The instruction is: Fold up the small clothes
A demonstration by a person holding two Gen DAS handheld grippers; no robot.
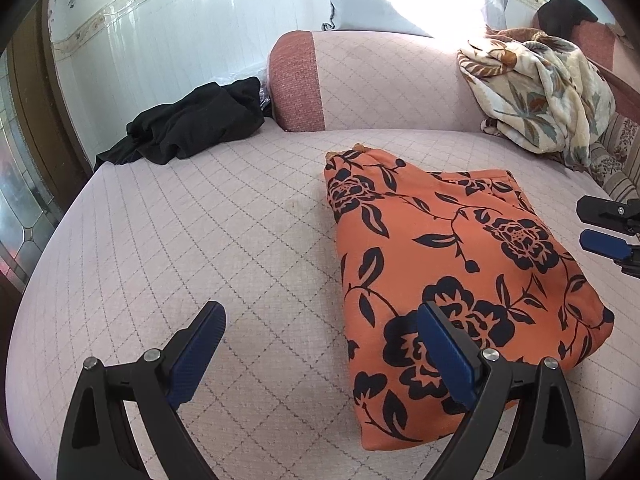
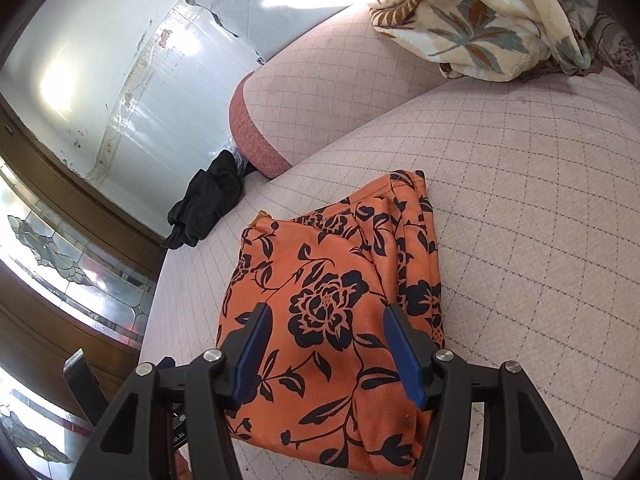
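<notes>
An orange garment with black flowers (image 1: 452, 264) lies folded into a compact rectangle on the pink quilted sofa seat (image 1: 200, 240). My left gripper (image 1: 320, 320) is open and empty, hovering over the garment's near left edge. My right gripper (image 2: 324, 320) is open above the same garment (image 2: 332, 312), holding nothing. Its blue-padded fingers (image 1: 604, 242) also show at the right edge of the left wrist view.
A crumpled black garment (image 1: 192, 124) lies at the seat's far left by the armrest (image 1: 296, 80). A cream floral blanket (image 1: 540, 96) is heaped at the back right. A white wall and a wooden door with patterned glass (image 2: 60, 256) stand to the left.
</notes>
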